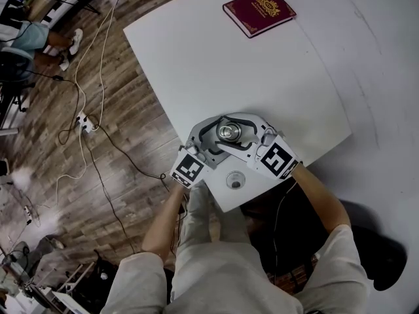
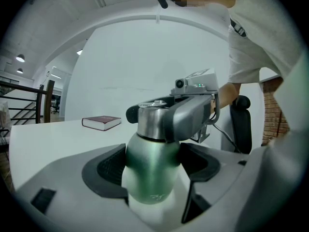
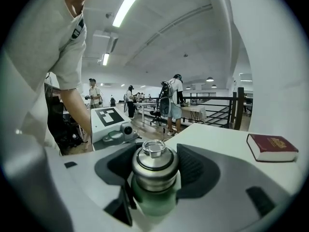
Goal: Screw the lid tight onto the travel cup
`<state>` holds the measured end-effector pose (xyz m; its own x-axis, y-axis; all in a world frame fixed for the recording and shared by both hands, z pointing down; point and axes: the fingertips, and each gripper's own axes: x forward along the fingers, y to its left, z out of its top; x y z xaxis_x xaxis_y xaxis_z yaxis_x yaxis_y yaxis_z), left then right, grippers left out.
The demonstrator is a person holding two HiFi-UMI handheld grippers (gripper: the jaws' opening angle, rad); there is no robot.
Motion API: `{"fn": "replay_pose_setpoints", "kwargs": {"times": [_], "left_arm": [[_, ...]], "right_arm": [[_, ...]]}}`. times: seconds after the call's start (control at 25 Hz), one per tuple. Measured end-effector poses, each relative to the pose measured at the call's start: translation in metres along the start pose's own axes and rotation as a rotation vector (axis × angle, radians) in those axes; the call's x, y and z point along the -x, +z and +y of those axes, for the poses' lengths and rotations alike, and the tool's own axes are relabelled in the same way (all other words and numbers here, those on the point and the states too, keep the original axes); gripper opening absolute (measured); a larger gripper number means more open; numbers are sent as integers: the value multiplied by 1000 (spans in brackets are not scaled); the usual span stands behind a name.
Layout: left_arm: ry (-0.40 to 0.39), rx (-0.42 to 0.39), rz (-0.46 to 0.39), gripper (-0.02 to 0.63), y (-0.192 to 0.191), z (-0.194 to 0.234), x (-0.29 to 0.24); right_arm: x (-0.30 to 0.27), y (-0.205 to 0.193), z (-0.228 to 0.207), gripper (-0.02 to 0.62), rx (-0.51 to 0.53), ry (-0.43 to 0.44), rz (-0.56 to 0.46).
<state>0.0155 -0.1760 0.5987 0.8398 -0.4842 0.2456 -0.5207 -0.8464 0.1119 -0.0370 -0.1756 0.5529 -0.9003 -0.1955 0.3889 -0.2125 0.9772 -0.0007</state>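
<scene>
The travel cup (image 1: 229, 132) stands upright near the front edge of the white table (image 1: 262, 77), and both grippers meet around it. Its green body (image 2: 152, 170) sits between the pads of my left gripper (image 2: 152, 178), which touch it on both sides. The steel lid (image 3: 154, 161) with a small ring on top sits on the cup's mouth. My right gripper (image 3: 155, 170) reaches in from the opposite side, its dark pads against the lid on both sides. In the left gripper view its grey fingers (image 2: 193, 115) wrap the lid (image 2: 150, 117).
A dark red book (image 1: 259, 10) lies at the far side of the table. A small round grey object (image 1: 236, 180) rests by the front table edge, between my arms. Cables and a power strip (image 1: 82, 118) lie on the wooden floor to the left. People stand far back (image 3: 174, 100).
</scene>
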Motion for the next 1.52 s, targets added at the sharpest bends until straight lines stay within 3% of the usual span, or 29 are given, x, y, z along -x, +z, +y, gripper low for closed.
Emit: {"fn": "replay_pose_setpoints", "kwargs": {"times": [0.28, 1.0, 1.24, 1.52], "left_arm": [[1, 5, -9, 345, 1, 0, 1], [5, 3, -8, 345, 0, 0, 0], [1, 2, 1, 345, 0, -1, 1], [1, 16, 0, 345, -2, -1, 1]], "right_arm": [[1, 2, -3, 259, -32, -87, -44], [6, -1, -17, 259, -134, -441, -122], [8, 0, -18, 259, -154, -486, -137], [9, 1, -18, 280, -181, -449, -148]]}}
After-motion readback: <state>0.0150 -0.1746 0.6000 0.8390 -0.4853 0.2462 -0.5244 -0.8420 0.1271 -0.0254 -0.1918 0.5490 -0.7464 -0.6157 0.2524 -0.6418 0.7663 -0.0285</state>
